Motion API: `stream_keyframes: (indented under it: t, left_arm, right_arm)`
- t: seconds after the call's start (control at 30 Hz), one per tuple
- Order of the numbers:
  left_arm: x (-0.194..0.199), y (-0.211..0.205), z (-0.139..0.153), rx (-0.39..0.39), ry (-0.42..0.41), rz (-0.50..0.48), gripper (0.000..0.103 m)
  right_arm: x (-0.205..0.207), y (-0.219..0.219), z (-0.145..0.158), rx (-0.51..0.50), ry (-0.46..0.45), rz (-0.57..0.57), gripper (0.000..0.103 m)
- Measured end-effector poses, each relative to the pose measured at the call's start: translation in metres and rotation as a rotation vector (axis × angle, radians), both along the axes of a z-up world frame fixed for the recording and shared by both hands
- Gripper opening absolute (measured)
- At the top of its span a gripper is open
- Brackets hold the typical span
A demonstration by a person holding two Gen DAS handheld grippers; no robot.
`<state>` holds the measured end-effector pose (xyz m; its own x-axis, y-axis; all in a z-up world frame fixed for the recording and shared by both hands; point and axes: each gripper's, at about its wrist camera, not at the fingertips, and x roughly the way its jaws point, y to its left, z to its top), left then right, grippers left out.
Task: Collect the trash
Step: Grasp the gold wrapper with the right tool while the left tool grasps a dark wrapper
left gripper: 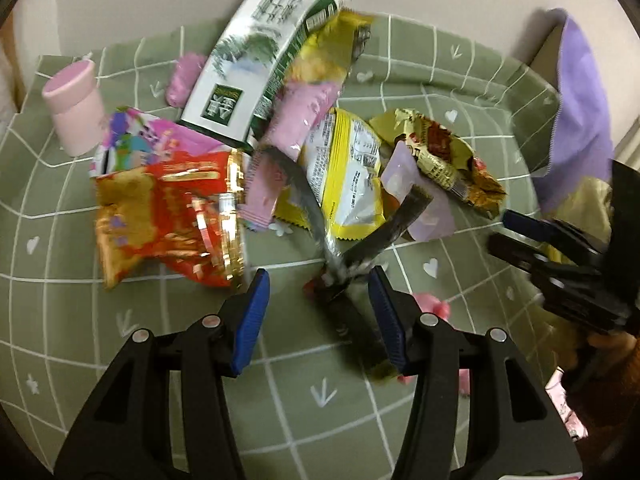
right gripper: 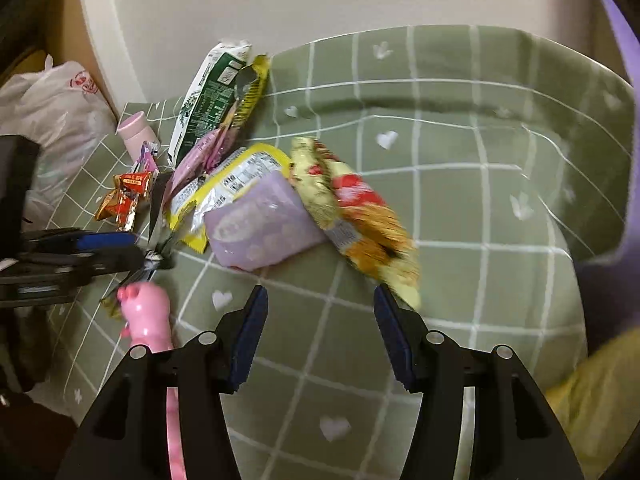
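A heap of snack wrappers lies on the green checked tablecloth: a red and gold wrapper, a yellow and white packet, a gold wrapper, a white and green packet, pink packets. My left gripper is open, its jaws on either side of a dark silver wrapper. My right gripper is open and empty over the cloth, just in front of a lilac packet and the gold wrapper.
A pink bottle stands at the back left. A pink toy lies near the left gripper. A purple cloth hangs at the right. A white plastic bag sits beyond the table's left edge. A wall is behind.
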<state>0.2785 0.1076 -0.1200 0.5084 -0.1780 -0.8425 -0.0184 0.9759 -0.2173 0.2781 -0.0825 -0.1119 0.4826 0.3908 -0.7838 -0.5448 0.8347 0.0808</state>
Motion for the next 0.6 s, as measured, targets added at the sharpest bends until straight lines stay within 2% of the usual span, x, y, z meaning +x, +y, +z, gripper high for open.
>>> stream_keyframes:
  t: [0.03, 0.07, 0.17, 0.3, 0.37, 0.43, 0.5, 0.6]
  left_arm:
    - [0.003, -0.002, 0.001, 0.014, -0.002, -0.001, 0.034]
    - [0.006, -0.004, 0.001, 0.011, 0.001, -0.011, 0.022]
    - [0.007, -0.005, 0.008, 0.011, -0.018, -0.021, 0.006]
    - [0.002, 0.003, 0.015, 0.007, -0.025, -0.004, 0.003]
    - [-0.002, 0.009, 0.017, 0.008, -0.027, 0.006, 0.003]
    - [-0.008, 0.018, 0.02, 0.017, -0.029, 0.02, 0.003]
    - [-0.014, 0.026, 0.023, 0.014, -0.034, 0.032, 0.003]
    - [-0.024, 0.039, 0.025, -0.046, -0.044, 0.046, 0.004]
  right_arm:
    - [-0.002, -0.004, 0.002, 0.006, -0.004, -0.003, 0.052]
    - [-0.002, -0.006, 0.007, 0.016, -0.02, -0.007, 0.052]
    - [0.005, -0.007, 0.018, 0.027, -0.068, -0.001, 0.052]
    - [0.03, 0.01, 0.021, 0.006, -0.1, 0.013, 0.052]
    - [0.045, 0.019, 0.017, 0.001, -0.084, 0.023, 0.052]
    - [0.057, 0.028, 0.01, -0.047, -0.065, 0.027, 0.051]
    - [0.056, 0.025, 0.006, -0.043, -0.049, 0.022, 0.05]
    - [0.045, 0.013, -0.006, -0.023, 0.004, 0.005, 0.05]
